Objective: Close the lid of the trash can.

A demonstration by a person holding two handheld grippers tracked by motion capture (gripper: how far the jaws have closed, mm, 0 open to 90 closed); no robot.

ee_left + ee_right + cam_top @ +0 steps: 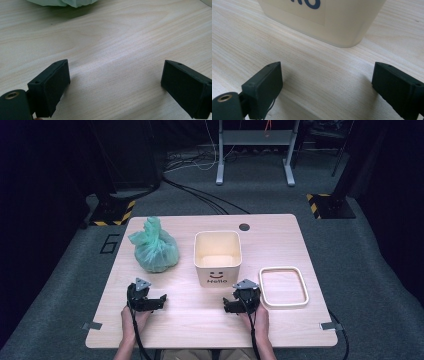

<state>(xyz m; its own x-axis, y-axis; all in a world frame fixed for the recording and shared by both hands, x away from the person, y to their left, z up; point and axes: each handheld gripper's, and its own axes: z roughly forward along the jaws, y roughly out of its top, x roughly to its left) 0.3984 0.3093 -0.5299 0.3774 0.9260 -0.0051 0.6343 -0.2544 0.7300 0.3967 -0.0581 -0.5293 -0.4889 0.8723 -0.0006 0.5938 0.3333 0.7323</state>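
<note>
Resting apart: hand-held grippers (159, 301), bin (217, 257).

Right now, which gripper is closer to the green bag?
Left. The left gripper sits just in front of the green bag; the right gripper is farther off, past the bin.

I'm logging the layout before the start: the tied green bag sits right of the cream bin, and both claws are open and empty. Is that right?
Not quite. The green bag sits left of the cream bin, as the high view shows. The rest holds: the left claw and right claw are both open and empty.
</note>
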